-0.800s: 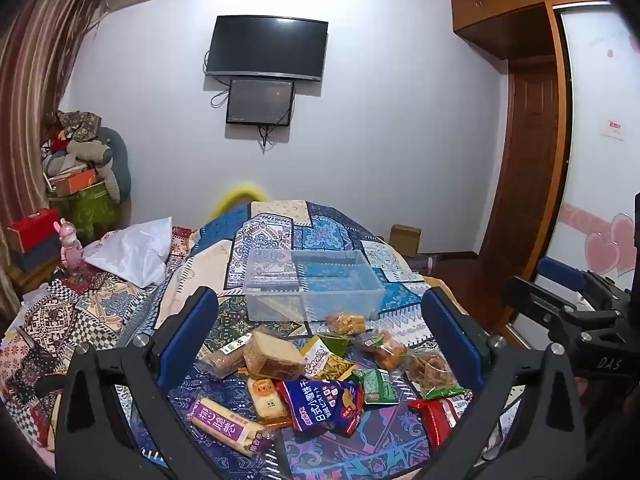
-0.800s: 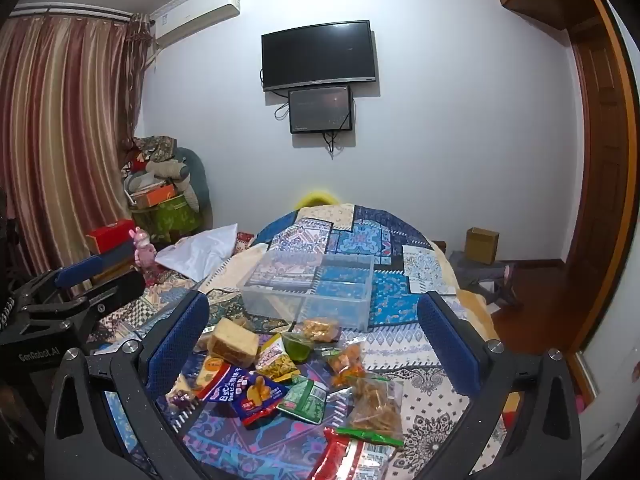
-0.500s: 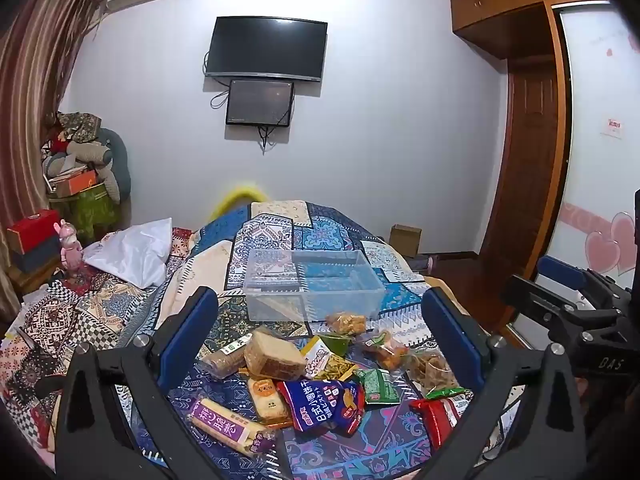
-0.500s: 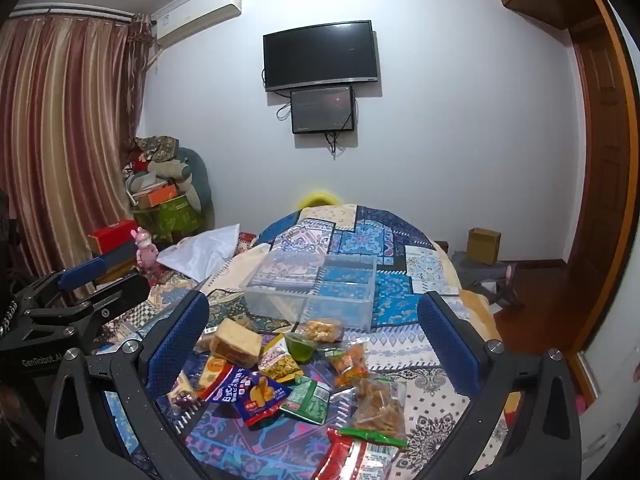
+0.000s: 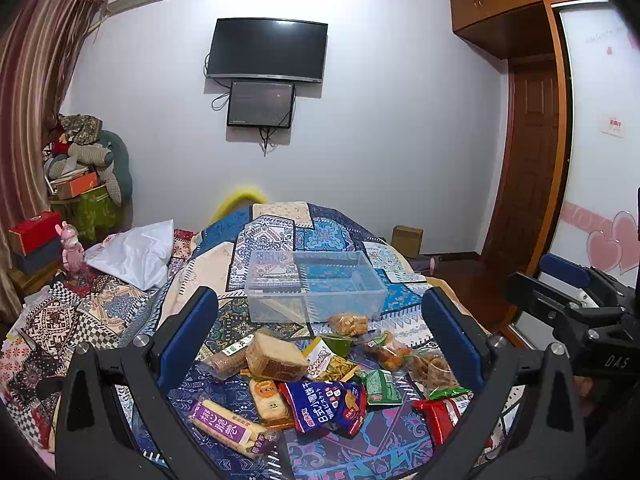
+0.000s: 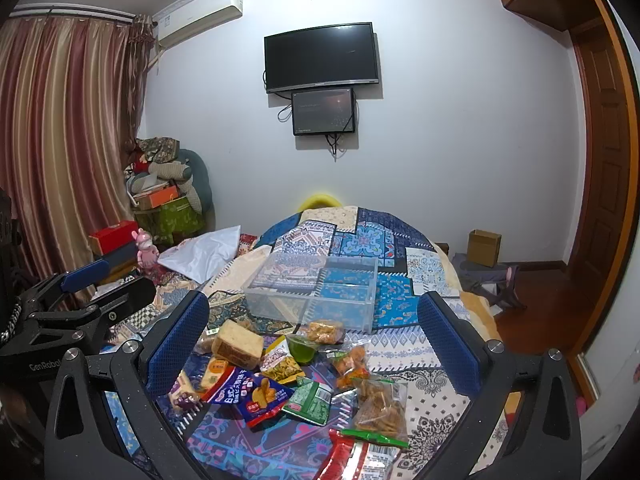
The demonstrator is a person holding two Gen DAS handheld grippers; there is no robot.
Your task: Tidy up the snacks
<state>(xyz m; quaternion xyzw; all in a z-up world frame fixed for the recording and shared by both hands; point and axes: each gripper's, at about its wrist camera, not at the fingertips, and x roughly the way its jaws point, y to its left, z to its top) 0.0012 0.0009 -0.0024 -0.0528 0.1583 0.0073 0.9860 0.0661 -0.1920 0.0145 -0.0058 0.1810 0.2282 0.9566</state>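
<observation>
Both grippers hover with jaws wide apart and nothing held, left gripper [image 5: 320,328] and right gripper [image 6: 316,328], above the snack pile [image 5: 320,376] at the bed's near edge, just before the clear bin [image 5: 316,284].

snack pile [image 5: 320,376] crowding near side, clear bin [image 5: 316,286] behind, seemingly open-topped

A bed [image 5: 280,220] under a patchwork quilt carries everything. A clear plastic bin [image 5: 316,284] sits near its middle. Just nearer the foot edge, snack packets [image 5: 324,376] lie scattered, some overlapping. A white pillow [image 5: 140,252] lies toward the left edge.
</observation>
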